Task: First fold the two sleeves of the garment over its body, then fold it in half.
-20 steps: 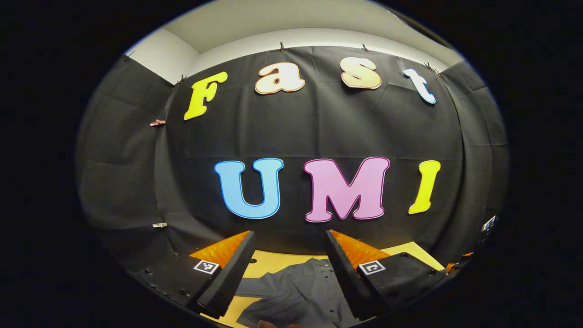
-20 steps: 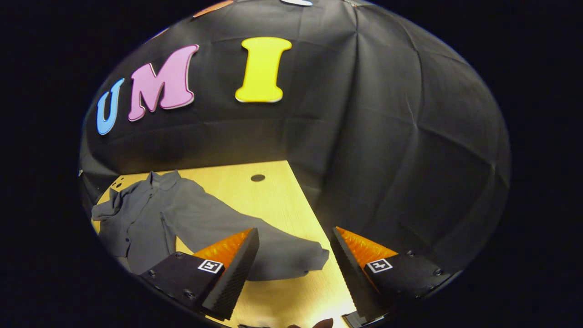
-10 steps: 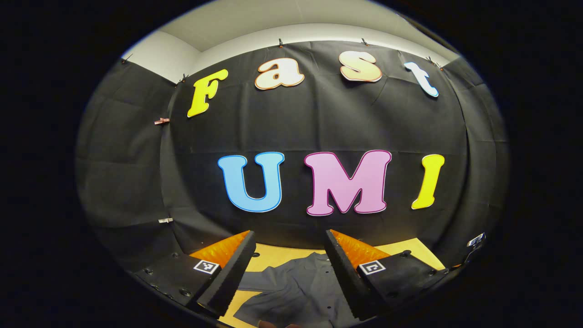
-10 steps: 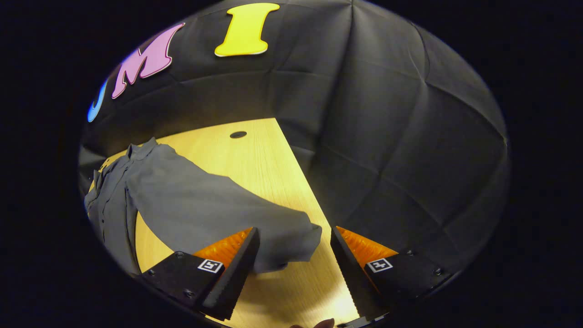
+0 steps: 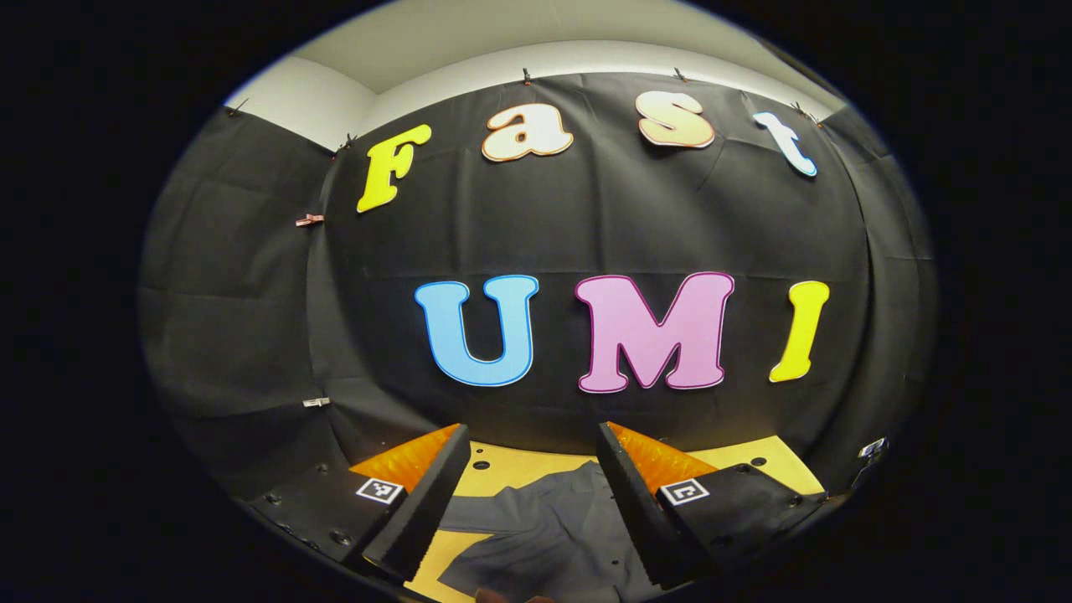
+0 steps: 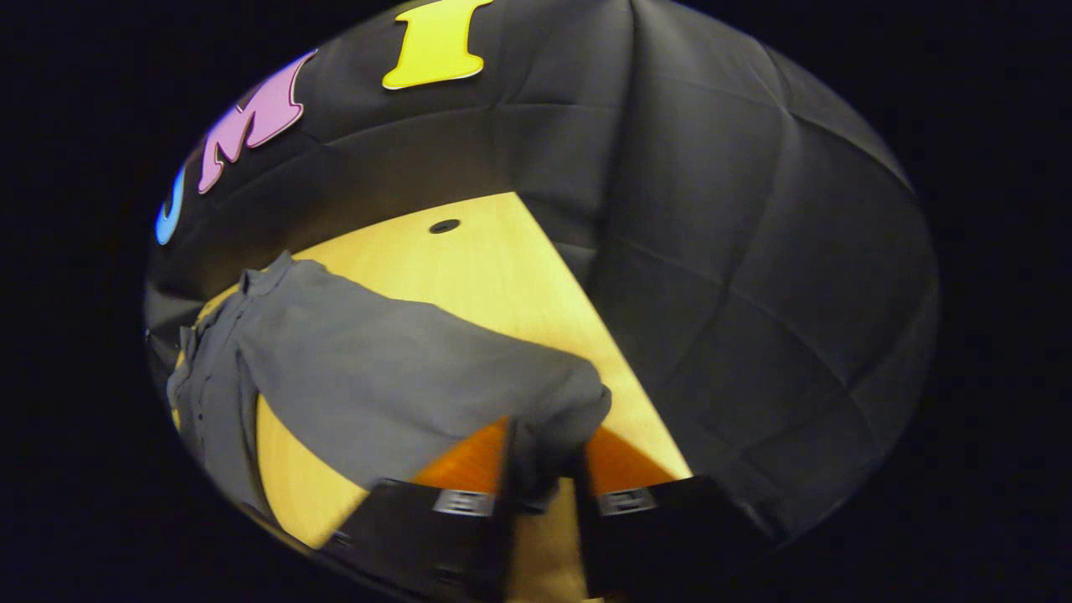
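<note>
A grey button shirt (image 6: 209,377) lies flat on the wooden table (image 6: 469,268). One long sleeve (image 6: 402,377) stretches from the shirt toward the table's right edge. In the blurred right gripper view, my right gripper (image 6: 544,448) has its fingers drawn close together on the sleeve's cuff end, with cloth between them. In the left gripper view, my left gripper (image 5: 532,435) hangs open above the shirt's body (image 5: 536,536), apart from it, with nothing between its fingers. The shirt's other sleeve runs off to the left under the left finger.
The table's right edge (image 6: 620,368) lies just beside the held cuff, with the black booth wall (image 6: 737,251) beyond it. A small round hole (image 6: 444,226) sits in the table near its far edge. More such holes (image 5: 480,465) lie behind the shirt.
My right gripper moved down onto the sleeve cuff and went from wide open to shut on it. The left gripper drifted slightly and stayed open.
</note>
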{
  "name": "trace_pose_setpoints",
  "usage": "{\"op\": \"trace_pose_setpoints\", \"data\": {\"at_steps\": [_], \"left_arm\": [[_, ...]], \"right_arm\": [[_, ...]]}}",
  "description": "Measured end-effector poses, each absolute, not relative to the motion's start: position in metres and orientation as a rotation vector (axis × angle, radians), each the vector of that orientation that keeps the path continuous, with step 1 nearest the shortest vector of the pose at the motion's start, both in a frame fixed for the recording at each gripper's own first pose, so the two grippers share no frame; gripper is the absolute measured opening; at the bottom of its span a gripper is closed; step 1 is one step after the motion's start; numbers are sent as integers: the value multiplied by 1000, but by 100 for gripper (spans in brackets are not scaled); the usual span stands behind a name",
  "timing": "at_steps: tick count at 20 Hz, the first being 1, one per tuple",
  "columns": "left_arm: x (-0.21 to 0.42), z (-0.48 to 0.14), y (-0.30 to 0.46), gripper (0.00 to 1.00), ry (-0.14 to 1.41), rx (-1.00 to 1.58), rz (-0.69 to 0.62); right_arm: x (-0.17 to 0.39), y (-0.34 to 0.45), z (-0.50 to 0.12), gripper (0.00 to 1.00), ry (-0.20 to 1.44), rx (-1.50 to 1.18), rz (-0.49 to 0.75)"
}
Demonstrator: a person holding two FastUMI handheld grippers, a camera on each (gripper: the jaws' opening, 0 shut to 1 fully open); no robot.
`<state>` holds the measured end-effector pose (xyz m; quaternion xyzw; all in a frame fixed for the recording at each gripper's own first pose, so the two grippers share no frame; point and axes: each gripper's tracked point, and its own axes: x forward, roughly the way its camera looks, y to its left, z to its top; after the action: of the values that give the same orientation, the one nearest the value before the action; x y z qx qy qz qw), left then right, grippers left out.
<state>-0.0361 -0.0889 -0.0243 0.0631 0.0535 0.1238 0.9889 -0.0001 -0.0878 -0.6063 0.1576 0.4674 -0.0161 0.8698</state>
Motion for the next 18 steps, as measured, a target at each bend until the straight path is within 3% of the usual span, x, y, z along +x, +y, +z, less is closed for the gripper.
{"op": "trace_pose_setpoints", "data": {"at_steps": [1,7,8,10,18], "left_arm": [[-35,-24,-85,95,102,128,246],[-26,-32,-52,96,101,114,200],[-23,-32,-46,92,99,113,187],[-18,-33,-33,96,97,101,157],[-3,-45,32,96,104,38,86]], "right_arm": [[-2,-89,-607,9,996,331,-54],[6,-95,-535,8,839,294,-104],[3,-94,-520,8,813,281,-109],[0,-88,-493,8,776,262,-120],[-3,-17,-390,8,659,224,-118]]}}
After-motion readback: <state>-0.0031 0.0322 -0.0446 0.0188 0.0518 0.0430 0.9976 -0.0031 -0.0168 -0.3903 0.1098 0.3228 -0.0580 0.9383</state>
